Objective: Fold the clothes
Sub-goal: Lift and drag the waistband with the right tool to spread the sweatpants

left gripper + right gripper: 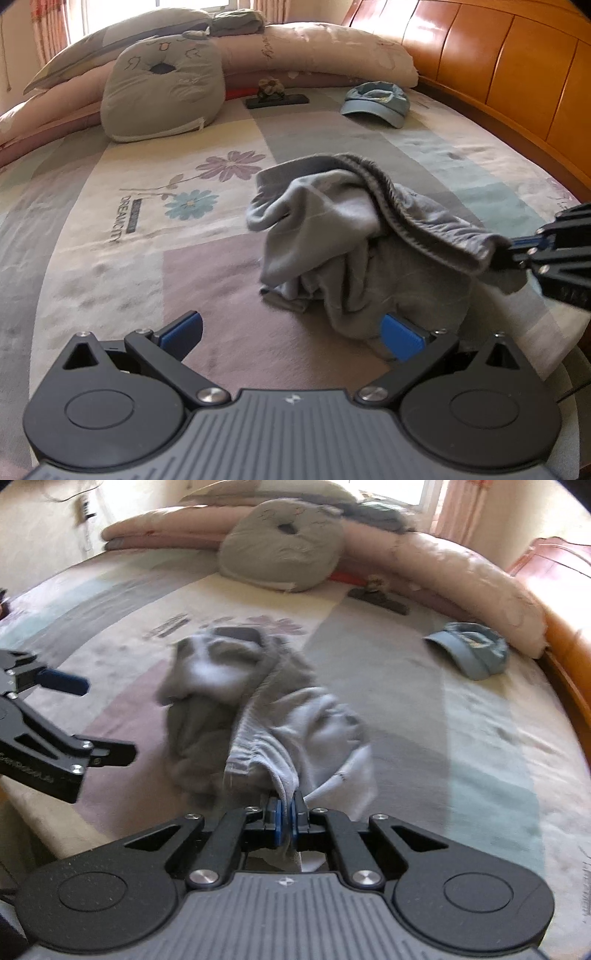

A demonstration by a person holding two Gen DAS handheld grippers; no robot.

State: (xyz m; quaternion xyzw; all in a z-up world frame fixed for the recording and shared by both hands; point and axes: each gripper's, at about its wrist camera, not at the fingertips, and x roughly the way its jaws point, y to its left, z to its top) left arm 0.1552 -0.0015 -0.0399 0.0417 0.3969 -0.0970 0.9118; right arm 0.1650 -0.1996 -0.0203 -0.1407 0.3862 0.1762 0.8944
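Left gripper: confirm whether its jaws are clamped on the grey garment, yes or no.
No: the left gripper has its jaws spread wide with nothing pinched between them, beside the grey garment on the bed.

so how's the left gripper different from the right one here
The left gripper stands wide open with nothing between its pads; the right gripper is shut on the waistband edge of the grey garment. The left hovers over bare bedspread beside the heap; the right is lifting a corner of it. Both are black with blue pads.
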